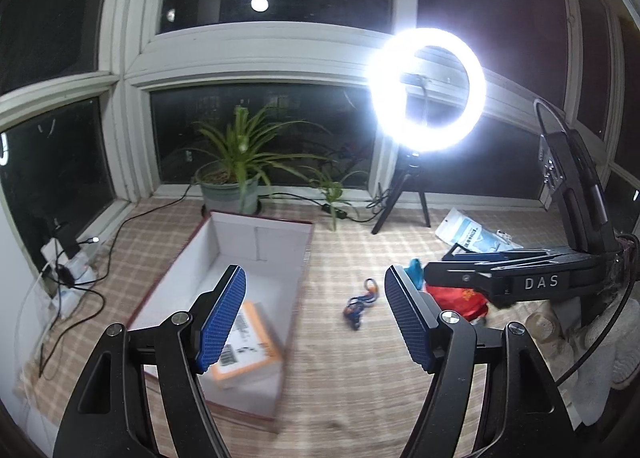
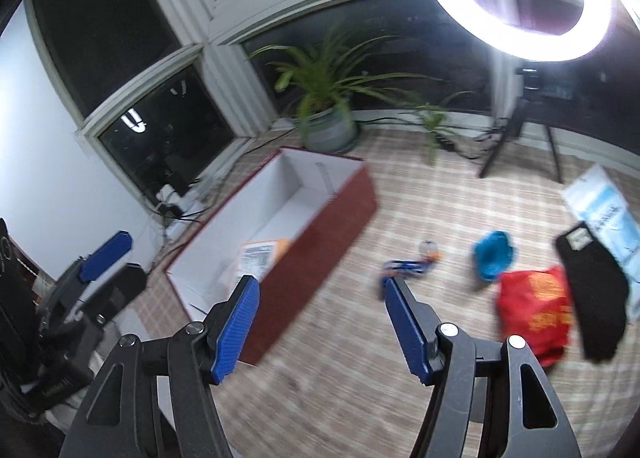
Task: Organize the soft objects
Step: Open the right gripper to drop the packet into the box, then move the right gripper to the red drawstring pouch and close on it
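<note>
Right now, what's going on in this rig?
A person holds two grippers over a checked mat, sorting soft items into a red box. Both the left gripper and the right gripper are open and hold nothing. The box already contains an orange packet. Outside it on the mat lie a blue-orange cord, a teal item, a red bag and a black sock, the sock beside the bag, perhaps overlapping its edge. The frames are blurred.

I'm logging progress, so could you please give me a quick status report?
Both hand-held grippers, left and right, open, empty. Orange packet in box; red bag, black sock on mat. Nothing blocking.
</note>
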{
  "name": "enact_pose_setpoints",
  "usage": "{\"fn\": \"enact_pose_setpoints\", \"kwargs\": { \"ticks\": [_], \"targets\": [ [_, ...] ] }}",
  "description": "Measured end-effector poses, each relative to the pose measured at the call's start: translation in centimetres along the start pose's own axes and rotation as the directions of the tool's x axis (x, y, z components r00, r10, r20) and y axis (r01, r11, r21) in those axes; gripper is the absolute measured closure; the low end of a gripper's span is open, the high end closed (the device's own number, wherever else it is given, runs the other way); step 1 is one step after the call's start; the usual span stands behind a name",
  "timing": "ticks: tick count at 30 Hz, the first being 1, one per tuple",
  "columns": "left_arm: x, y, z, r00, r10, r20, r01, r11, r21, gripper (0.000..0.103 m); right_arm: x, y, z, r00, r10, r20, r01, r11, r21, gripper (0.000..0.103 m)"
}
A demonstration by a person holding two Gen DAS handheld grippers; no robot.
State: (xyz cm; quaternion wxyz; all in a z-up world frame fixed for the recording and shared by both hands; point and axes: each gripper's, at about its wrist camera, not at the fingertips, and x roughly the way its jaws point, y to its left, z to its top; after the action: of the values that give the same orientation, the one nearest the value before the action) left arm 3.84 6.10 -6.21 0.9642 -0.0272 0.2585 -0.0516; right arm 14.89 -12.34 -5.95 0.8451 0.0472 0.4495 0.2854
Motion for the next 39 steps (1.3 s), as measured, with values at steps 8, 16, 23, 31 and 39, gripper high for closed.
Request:
{"fn": "enact_pose_setpoints", "kwargs": {
  "ticks": [8,16,23,31,39],
  "targets": [
    [2.2,-3.8,-0.9,0.998,-0.017,-0.068,0.012,0.997,-0.072,0.031,-6.3,-9.1,-1.9,0.995,-0.056,0.080,0.048,0.994,0.100,0.041],
    [5.4,-6.0,-2.4,0.985,-0.063,-0.163,0.033,0.983,-0.179,0.031,-10.6,-18.6,-4.2,0.988,-0.140,0.071,0.122,0.969,0.213,0.041],
    [9.2,-9.1,-2.9,0.959,-0.149,-0.243,0.093,0.970,-0.226,0.031,-10.1,-24.0,-5.4,0.985,-0.174,-0.011,0.172,0.953,0.248,0.037],
    [14.4,-12.6,-3.8,0.904,-0.243,-0.351,0.151,0.951,-0.271,0.030,-6.7,-26.3,-5.0,0.988,-0.135,-0.080,0.149,0.965,0.218,0.037],
    [19.4,-15.1,-5.7,0.841,-0.291,-0.455,0.164,0.940,-0.298,0.030,-3.1,-25.8,-3.2,0.982,-0.146,-0.123,0.163,0.976,0.144,0.037]
  ]
}}
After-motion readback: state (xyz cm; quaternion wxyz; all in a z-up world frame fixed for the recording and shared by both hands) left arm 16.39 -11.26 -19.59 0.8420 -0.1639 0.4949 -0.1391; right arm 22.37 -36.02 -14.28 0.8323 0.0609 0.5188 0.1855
